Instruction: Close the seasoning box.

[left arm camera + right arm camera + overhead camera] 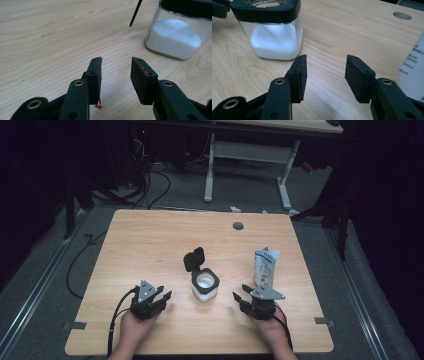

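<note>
The glass jar [205, 287], lid hinged back for access, stands on the tabletop [150, 245] between both grippers. The left gripper [159, 296] and right gripper [241, 294] rest with jaws spread, gripping nothing. The white pouch [265, 266] stands just beyond the right gripper, ready for pickup.

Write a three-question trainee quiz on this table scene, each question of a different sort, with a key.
1. True or false: the lid of the glass jar is flipped open.
2. Which thing stands nearest the right claw?
A. the glass jar
B. the white pouch
C. the round hole in the table
3. Fill in: the left claw holds ______ between its jaws.

Key
1. True. The black lid stands tilted back behind the jar's mouth.
2. B. The pouch stands upright just beyond the right claw; the jar is farther, between the two claws.
3. Nothing. The left gripper view shows bare wood between its open jaws, with the white powder in the jar off to one side.
</note>
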Demonstrator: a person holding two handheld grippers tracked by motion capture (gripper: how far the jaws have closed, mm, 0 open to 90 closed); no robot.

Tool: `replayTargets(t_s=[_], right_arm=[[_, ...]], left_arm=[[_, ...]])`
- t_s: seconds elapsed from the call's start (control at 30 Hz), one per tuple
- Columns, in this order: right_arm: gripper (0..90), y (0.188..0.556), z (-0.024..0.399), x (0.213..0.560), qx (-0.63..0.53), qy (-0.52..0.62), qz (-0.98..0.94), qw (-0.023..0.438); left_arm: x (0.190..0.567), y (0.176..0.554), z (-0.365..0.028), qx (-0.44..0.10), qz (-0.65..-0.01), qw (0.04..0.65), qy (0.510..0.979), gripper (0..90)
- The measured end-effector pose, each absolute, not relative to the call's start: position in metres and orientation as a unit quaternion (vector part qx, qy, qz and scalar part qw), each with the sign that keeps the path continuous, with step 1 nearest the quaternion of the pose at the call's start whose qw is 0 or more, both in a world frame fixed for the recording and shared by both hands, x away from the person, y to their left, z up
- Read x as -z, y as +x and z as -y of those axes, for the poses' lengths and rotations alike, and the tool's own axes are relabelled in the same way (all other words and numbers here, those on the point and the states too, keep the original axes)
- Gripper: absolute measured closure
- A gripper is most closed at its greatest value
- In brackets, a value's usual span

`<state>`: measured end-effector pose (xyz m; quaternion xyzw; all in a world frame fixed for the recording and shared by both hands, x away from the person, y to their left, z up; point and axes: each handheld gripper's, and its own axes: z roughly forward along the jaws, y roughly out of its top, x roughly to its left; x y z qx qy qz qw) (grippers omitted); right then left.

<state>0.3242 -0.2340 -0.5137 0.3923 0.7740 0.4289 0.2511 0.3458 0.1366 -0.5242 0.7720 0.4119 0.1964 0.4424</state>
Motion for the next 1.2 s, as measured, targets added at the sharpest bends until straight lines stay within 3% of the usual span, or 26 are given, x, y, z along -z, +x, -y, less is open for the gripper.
replayTargets(t_s=[0.43, 1.2], right_arm=[[56.9, 0.349, 0.235, 0.502, -0.439, 0.411, -0.756, 0.257], [69.5, 0.335, 0.216, 0.512, -0.43, 0.386, -0.781, 0.238]], left_arm=[[0.514, 0.359, -0.129, -0.181, -0.422, 0.45, 0.766, 86.9], [0.482, 0.383, -0.111, -0.191, -0.427, 0.473, 0.747, 89.9]])
